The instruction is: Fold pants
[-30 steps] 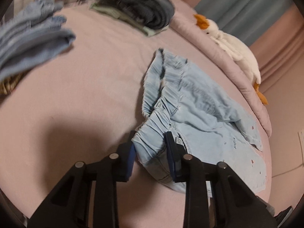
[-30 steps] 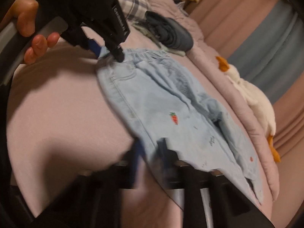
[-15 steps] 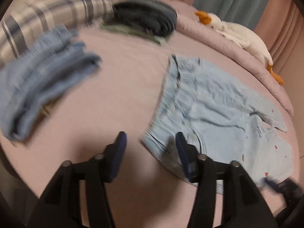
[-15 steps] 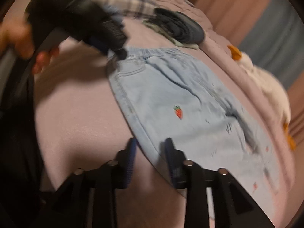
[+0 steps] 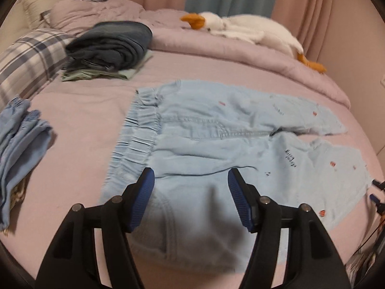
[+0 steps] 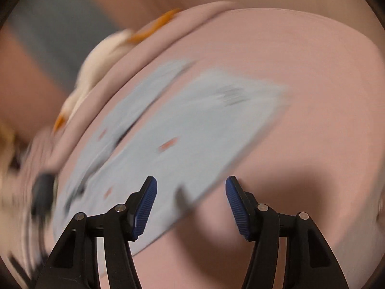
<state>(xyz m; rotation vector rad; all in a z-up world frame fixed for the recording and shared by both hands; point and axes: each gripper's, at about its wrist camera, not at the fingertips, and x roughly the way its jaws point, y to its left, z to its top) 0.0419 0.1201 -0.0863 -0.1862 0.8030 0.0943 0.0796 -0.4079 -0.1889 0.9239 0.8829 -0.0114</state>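
Note:
Light blue pants (image 5: 216, 134) with small red motifs lie spread flat on the pink bed, waistband to the left, the two legs to the right. My left gripper (image 5: 191, 200) is open and empty, just above the near side of the waist area. My right gripper (image 6: 191, 207) is open and empty over the near edge of the pants (image 6: 173, 139); that view is heavily blurred. The tips of the right gripper (image 5: 376, 192) show at the right edge of the left wrist view, beside the leg hems.
A stack of folded dark clothes (image 5: 110, 45) sits at the back left beside a plaid pillow (image 5: 26, 60). Folded blue garments (image 5: 19, 144) lie at the left edge. A white goose plush (image 5: 243, 29) lies on the rolled duvet (image 5: 240, 55) at the back.
Both grippers have let go of the pants and opened wide. The pants now lie flat on the bed. Both grippers have pulled back, and the right one has swung toward the leg end.

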